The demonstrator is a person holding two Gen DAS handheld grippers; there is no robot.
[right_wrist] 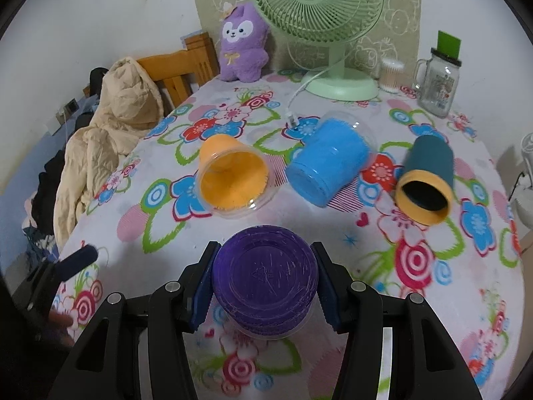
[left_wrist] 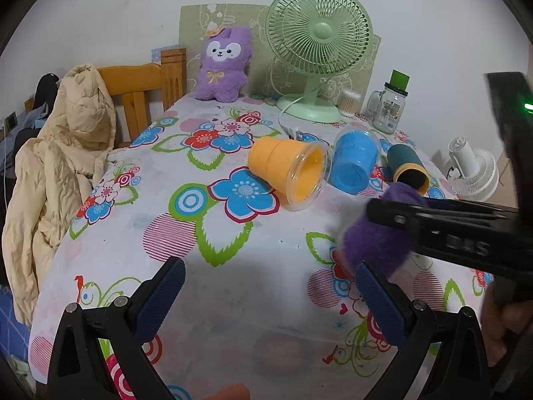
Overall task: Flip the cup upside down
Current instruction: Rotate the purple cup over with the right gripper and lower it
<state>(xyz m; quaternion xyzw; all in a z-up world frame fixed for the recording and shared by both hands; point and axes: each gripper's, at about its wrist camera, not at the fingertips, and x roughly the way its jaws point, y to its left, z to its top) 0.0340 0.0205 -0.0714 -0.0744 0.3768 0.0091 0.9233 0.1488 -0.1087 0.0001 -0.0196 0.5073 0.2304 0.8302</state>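
My right gripper (right_wrist: pixel 265 286) is shut on a purple cup (right_wrist: pixel 265 276), its flat base turned toward the camera, held just above the flowered tablecloth (right_wrist: pixel 349 250). In the left wrist view the same purple cup (left_wrist: pixel 376 236) shows blurred in the right gripper's black jaws. My left gripper (left_wrist: pixel 266 286) is open and empty over the near part of the table. An orange cup (right_wrist: pixel 230 176), a blue cup (right_wrist: pixel 329 166) and a dark teal cup with a yellow rim (right_wrist: pixel 426 180) lie on their sides in a row beyond.
A green desk fan (right_wrist: pixel 319 13), a purple plush toy (right_wrist: pixel 243 43), a glass mason jar (right_wrist: pixel 436 80) and a cotton swab box (right_wrist: pixel 391 73) stand along the back. The fan's cord plug (right_wrist: pixel 293 118) lies near the blue cup. A wooden chair with a beige jacket (right_wrist: pixel 110 123) stands left.
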